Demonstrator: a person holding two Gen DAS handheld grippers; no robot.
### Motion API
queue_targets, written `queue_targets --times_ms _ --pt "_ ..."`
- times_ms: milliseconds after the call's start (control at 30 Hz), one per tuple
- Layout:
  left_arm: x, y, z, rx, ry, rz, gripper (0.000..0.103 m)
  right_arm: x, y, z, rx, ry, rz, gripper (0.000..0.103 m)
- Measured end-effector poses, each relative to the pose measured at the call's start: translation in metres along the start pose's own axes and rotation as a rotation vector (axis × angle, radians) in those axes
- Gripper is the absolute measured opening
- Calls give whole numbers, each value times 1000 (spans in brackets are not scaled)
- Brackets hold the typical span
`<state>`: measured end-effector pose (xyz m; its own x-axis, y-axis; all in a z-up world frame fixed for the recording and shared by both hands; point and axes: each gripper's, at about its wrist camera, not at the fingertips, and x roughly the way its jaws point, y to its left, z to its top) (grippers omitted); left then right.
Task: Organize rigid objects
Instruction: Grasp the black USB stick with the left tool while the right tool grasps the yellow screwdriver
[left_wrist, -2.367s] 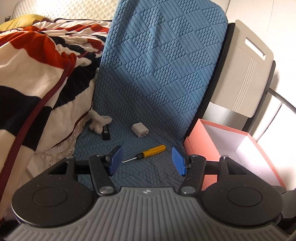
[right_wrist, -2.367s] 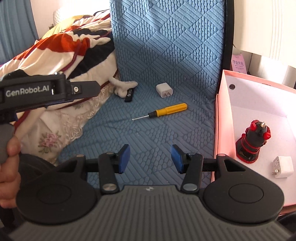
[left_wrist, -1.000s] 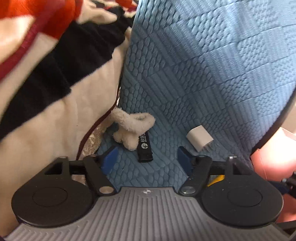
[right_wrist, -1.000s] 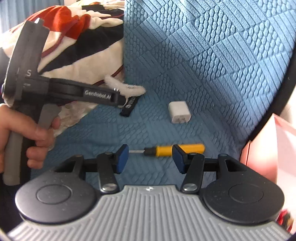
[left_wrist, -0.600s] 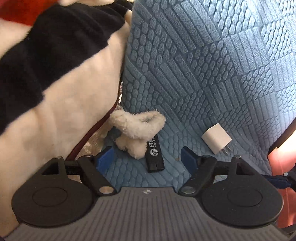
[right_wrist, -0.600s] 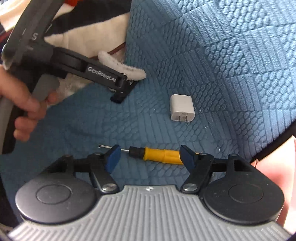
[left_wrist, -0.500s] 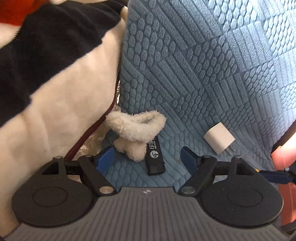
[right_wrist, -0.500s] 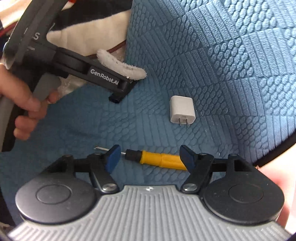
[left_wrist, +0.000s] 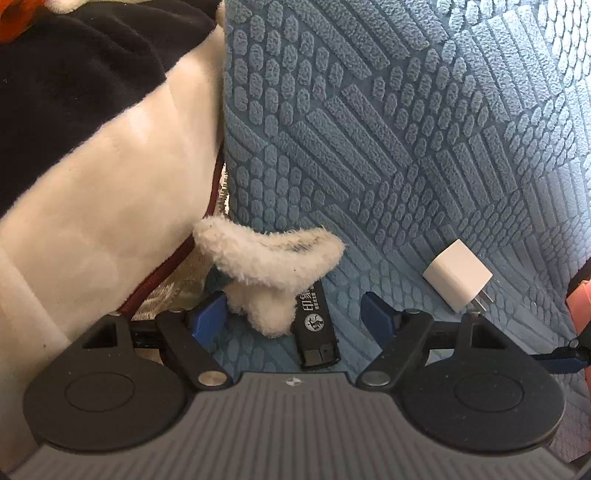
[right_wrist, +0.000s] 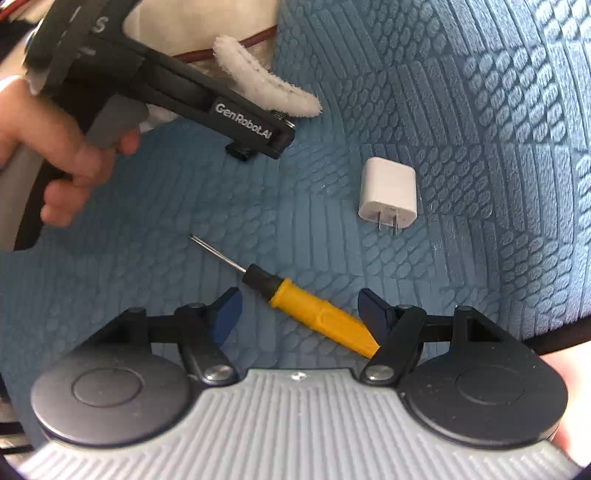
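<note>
Straddling screwdriver (right_wrist: 317, 319): right hand-held gripper (right_wrist: 299, 314) agape, jaws just narrowing, unclamped; centre on handle. Left hand-held gripper (left_wrist: 291, 319) wide, empty, over lighter (left_wrist: 317, 328).

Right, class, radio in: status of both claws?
Left claw open over black lighter. Right claw open, closing around screwdriver. Fluffy strip overlaps lighter.

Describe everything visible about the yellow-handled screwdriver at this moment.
The screwdriver is small, with a smooth yellow plastic-looking handle, a black ribbed collar and a thin bare metal shaft. It lies flat and diagonal on the blue quilted mat, tip toward the upper left, handle end toward the lower right. It sits between the open blue pads of the right gripper, whose jaws have just been closing; the handle's butt runs behind the right-hand finger, so contact there cannot be told. Nothing else touches it.
</note>
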<state>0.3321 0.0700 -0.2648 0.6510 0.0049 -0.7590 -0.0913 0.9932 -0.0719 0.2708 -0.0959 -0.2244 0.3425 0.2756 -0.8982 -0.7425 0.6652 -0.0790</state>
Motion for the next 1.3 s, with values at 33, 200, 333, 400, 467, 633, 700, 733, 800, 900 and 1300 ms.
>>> queue_targets --times_ms 33,200,333,400,467,633,700,733,800,900,1300 --pt "1 -1 0 2 0 2 83 0 -2 0 18 0 5 62" --pt "5 -4 2 18 0 10 83 -5 -5 1 38 12 8 32" --pt "5 -4 3 18 -6 1 82 -6 -1 0 33 -1 -1 22" --pt "4 -2 4 18 -9 0 82 -7 -2 2 54 -15 1 22" --pt "4 -2 4 23 -14 4 81 -11 -5 2 71 -29 -1 22" --pt "12 -6 0 69 -21 59 68 -20 -10 -8 179 -40 -6 22" --pt "15 -8 -1 73 -26 61 66 -22 -11 -12 210 -46 -13 22" --pt "15 -7 0 65 -29 58 63 -23 -11 -14 232 -49 -17 22" --pt "16 -7 0 61 -36 59 62 -19 -11 -18 276 -40 -22 22" --pt "16 -4 3 39 -38 50 52 -16 -7 -18 276 -42 -42 22" --pt "-10 10 12 -42 -23 -45 43 -24 1 -18 289 -65 -89 22"
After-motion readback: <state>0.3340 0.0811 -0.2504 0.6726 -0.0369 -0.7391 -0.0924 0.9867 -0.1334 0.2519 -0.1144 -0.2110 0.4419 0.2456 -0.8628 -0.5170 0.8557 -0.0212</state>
